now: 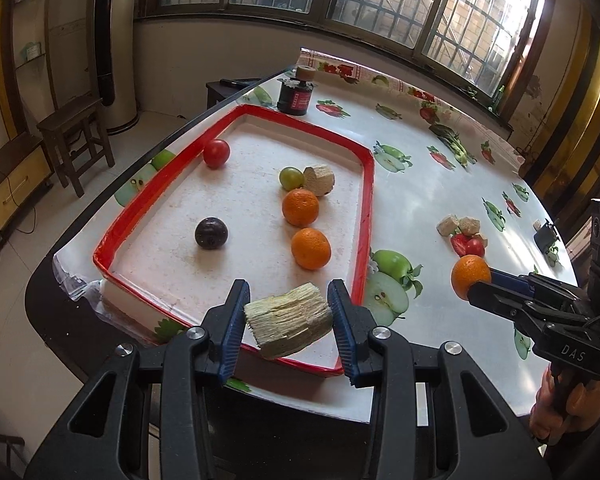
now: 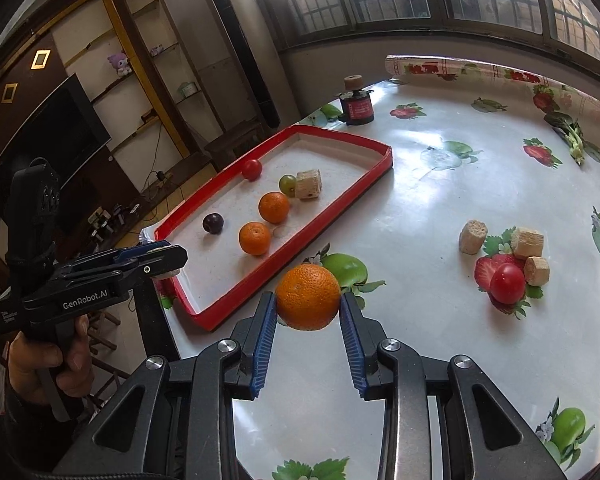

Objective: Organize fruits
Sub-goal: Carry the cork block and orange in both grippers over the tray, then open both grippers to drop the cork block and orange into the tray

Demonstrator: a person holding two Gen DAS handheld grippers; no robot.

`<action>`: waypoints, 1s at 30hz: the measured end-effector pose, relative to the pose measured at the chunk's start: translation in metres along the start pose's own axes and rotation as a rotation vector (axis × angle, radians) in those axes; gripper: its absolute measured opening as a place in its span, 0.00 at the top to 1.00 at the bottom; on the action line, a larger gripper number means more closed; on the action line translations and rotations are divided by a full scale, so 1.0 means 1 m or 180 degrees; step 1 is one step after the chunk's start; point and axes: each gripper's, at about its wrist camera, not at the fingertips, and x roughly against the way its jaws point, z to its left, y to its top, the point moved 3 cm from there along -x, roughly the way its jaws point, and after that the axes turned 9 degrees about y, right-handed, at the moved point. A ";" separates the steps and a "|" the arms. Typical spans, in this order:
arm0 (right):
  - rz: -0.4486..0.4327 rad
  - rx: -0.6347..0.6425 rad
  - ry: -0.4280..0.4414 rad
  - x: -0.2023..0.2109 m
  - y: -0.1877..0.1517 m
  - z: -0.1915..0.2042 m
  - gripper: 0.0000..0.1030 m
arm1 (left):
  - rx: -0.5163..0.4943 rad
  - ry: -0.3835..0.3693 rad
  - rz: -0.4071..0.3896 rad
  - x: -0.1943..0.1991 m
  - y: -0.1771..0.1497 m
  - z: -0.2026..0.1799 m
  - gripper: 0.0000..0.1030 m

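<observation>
My left gripper (image 1: pixel 288 312) is shut on a pale layered sugarcane chunk (image 1: pixel 288 322), held above the near corner of the red-rimmed white tray (image 1: pixel 364 216). In the tray lie two oranges (image 1: pixel 300 207), a red tomato (image 1: pixel 216 153), a dark plum (image 1: pixel 211 233), a green grape (image 1: pixel 291 178) and another cane chunk (image 1: pixel 319 180). My right gripper (image 2: pixel 308 304) is shut on an orange (image 2: pixel 308 296), held above the table just right of the tray (image 2: pixel 288 236). On the table to the right lie a red tomato (image 2: pixel 507 283) and three cane chunks (image 2: pixel 473 237).
A dark jar with a wooden lid (image 1: pixel 295 94) stands past the tray's far end. The fruit-print tablecloth (image 1: pixel 440 184) covers the table; its left edge drops to the floor, where a wooden stool (image 1: pixel 74 136) stands. A person's hand (image 2: pixel 48 364) grips the left tool's handle.
</observation>
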 end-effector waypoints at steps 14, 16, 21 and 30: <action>0.0366 0.0409 0.0380 -0.084 0.024 0.074 0.68 | 0.0058 0.0256 0.0010 -0.029 0.026 0.049 0.63; 0.0431 0.0456 0.0396 -0.096 0.025 0.080 0.68 | 0.0053 0.0267 0.0052 -0.037 0.027 0.051 0.63; 0.0542 0.0469 0.0354 -0.118 0.024 0.079 0.68 | 0.0053 0.0320 0.0155 -0.054 0.025 0.056 0.63; 0.0722 0.0452 0.0363 -0.139 0.015 0.073 0.65 | 0.0053 0.0488 0.0306 -0.069 0.016 0.059 0.58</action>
